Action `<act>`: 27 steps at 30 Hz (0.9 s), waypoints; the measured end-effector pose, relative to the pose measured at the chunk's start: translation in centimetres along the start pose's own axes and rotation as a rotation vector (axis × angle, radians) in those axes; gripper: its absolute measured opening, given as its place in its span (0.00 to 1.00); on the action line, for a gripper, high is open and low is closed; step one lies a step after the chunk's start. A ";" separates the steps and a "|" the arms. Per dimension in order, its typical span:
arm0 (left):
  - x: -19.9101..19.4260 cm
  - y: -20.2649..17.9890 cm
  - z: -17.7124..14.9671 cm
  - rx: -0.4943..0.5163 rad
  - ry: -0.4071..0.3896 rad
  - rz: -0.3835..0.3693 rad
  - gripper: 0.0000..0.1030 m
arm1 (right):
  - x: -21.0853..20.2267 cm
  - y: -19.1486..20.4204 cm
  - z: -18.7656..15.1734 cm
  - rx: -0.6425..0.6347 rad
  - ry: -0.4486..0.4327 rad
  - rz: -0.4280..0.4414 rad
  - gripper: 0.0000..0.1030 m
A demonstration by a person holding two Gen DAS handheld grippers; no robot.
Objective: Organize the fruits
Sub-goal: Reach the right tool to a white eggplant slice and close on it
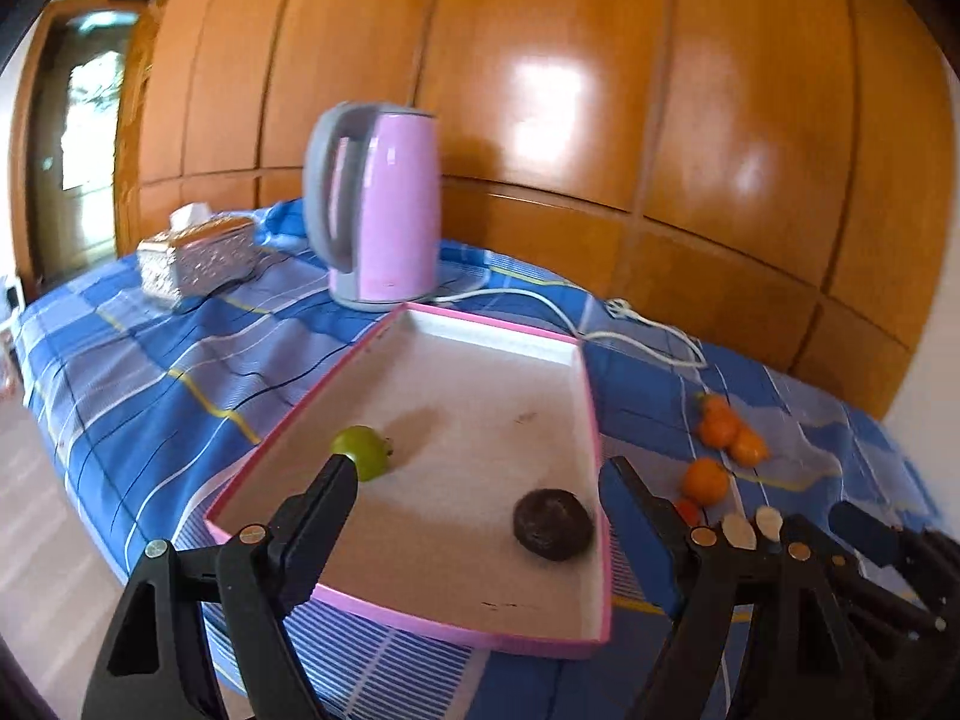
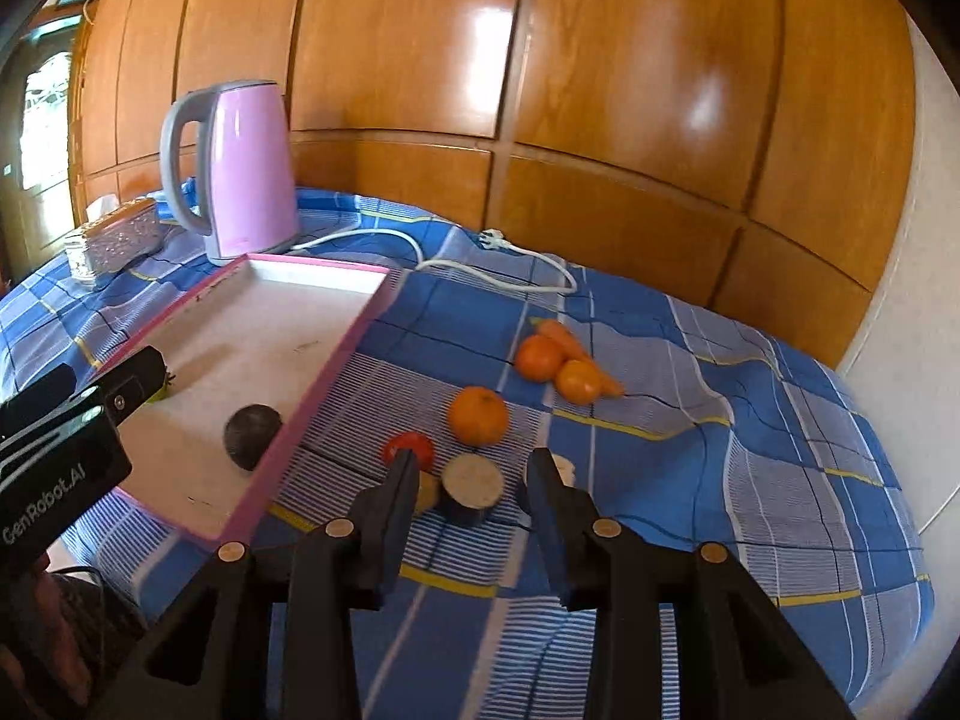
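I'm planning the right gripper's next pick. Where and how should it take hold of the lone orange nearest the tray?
Grip the lone orange across its widest middle, coming from above and the near side. It is round and sits apart from the tomato and the other two oranges, so open jaws probably fit on its left and right. The right gripper is open already.

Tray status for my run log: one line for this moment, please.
tray: green fruit, dark fruit | left gripper open | right gripper open
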State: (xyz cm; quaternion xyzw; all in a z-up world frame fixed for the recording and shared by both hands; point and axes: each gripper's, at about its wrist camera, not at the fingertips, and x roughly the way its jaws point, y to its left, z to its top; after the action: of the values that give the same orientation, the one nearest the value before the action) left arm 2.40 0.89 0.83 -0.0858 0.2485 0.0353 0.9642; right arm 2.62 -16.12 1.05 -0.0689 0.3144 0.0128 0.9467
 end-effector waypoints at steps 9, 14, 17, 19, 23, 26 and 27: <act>0.0 -2.4 -0.9 0.110 0.007 -0.027 0.81 | 0.7 -1.3 -0.5 0.036 -0.003 -0.019 0.37; 0.2 -3.1 -1.2 0.143 0.019 -0.041 0.80 | 1.3 -1.5 -0.8 0.043 0.002 -0.028 0.37; 0.3 -3.5 -1.3 0.155 0.023 -0.049 0.81 | 1.6 -1.6 -1.0 0.050 0.008 -0.028 0.37; 0.3 -3.7 -1.5 0.165 0.026 -0.053 0.80 | 1.9 -1.7 -1.1 0.052 0.014 -0.028 0.37; 0.4 -4.0 -1.6 0.177 0.030 -0.060 0.80 | 2.1 -1.7 -1.2 0.056 0.021 -0.025 0.37; 0.5 -4.2 -1.7 0.184 0.033 -0.067 0.80 | 2.3 -1.7 -1.3 0.054 0.026 -0.025 0.37; 0.5 -4.3 -1.7 0.185 0.034 -0.070 0.80 | 2.4 -1.7 -1.3 0.054 0.028 -0.024 0.37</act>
State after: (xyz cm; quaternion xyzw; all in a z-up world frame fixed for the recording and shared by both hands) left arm 2.47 -3.59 -0.22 -0.0054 0.2639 -0.0228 0.9643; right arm 3.90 -17.99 -1.17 -0.0471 0.3268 -0.0079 0.9439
